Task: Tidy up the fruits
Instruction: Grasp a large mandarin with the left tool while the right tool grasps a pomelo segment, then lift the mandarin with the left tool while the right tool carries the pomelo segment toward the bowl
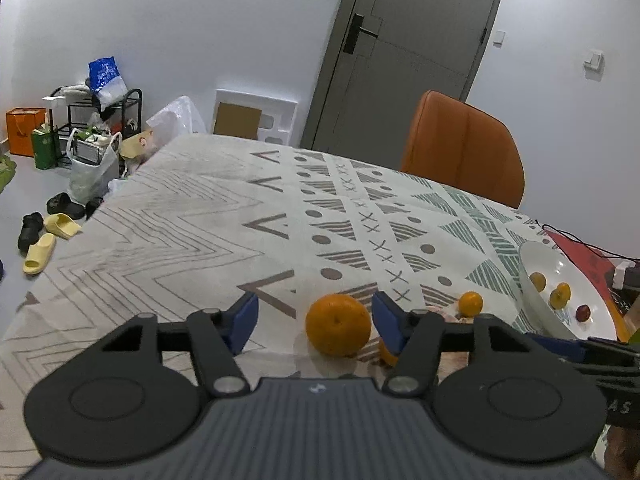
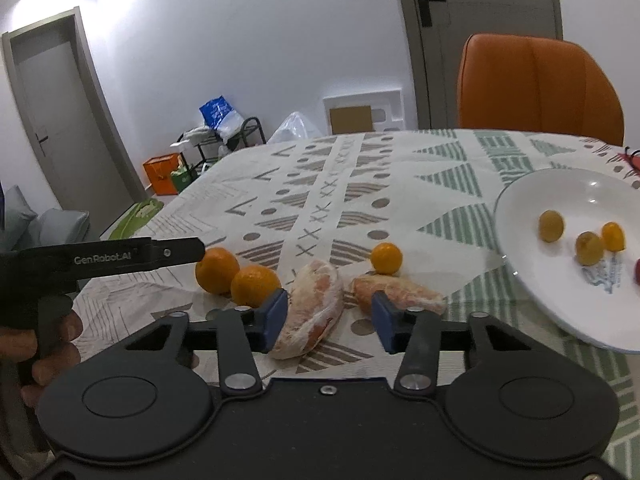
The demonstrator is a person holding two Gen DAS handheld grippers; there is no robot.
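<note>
Left gripper (image 1: 315,322) – jaws wide, orange (image 1: 338,330) between them, ungripped. Right gripper (image 2: 329,317) – jaws apart around a peeled segment (image 2: 312,314). Beyond, on the patterned tablecloth (image 1: 180,220): white plate (image 2: 532,216) holding small fruits (image 2: 551,226).

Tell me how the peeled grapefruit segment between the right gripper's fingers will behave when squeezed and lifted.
The peeled grapefruit segment looks soft and membrane-covered, so it will probably dent or tear under a firm squeeze. Its curved wedge shape lies flat on the tablecloth, so it is unlikely to roll. Its skin may be slippery against the right gripper fingers.
</note>
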